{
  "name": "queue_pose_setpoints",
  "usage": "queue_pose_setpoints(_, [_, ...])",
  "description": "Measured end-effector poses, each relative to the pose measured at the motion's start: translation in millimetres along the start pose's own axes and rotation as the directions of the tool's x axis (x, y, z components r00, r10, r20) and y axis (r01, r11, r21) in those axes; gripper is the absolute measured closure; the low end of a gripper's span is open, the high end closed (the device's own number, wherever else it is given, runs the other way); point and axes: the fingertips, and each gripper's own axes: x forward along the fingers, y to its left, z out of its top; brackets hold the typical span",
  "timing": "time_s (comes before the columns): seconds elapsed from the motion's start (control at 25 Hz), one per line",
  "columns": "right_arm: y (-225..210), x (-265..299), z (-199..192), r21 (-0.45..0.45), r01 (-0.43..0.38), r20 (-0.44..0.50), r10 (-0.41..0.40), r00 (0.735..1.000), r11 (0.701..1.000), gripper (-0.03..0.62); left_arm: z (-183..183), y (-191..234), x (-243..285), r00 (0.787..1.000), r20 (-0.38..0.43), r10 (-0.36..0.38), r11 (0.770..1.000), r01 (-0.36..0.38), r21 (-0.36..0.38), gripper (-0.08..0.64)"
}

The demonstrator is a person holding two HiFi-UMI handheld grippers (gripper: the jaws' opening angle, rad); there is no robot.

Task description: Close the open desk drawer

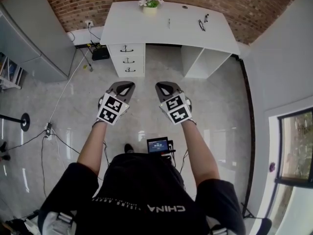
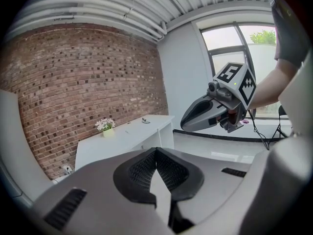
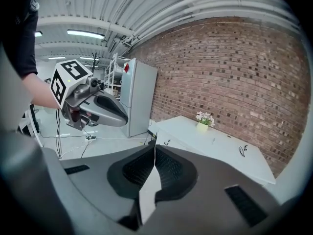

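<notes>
The white desk (image 1: 166, 23) stands against the brick wall ahead. Under its left side sits a stack of three drawers (image 1: 127, 58) with dark handles; from this height I cannot tell which one stands out. My left gripper (image 1: 125, 84) and right gripper (image 1: 164, 85) hang side by side over the floor, well short of the drawers, both shut with nothing in them. In the left gripper view the pads meet at the left gripper (image 2: 156, 152), with the desk (image 2: 128, 133) beyond. The right gripper (image 3: 155, 150) likewise shows its jaws together before the desk (image 3: 220, 148).
A flower pot (image 1: 150, 2) and glasses (image 1: 201, 24) lie on the desk. An open shelf bay (image 1: 201, 62) fills its right side. A black box (image 1: 100, 53) and cables lie at the left, next to a grey cabinet (image 1: 39, 33).
</notes>
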Motion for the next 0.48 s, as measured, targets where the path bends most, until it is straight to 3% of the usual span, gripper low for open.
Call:
queue_pose_setpoints(0.28, [-21,1,14,-0.036,-0.007,0.038,0.008,0.999,0.999,0.575,22,1,15,1.000,0.016,0.021,1.000,-0.021,0.015,0.548])
queue_pose_setpoints(0.48, [-28,1,23,-0.059,-0.004,0.054,0.008,0.999,0.998,0.575,30,4,18,0.999,0.042,0.031,0.999,-0.029,-0.034,0.548])
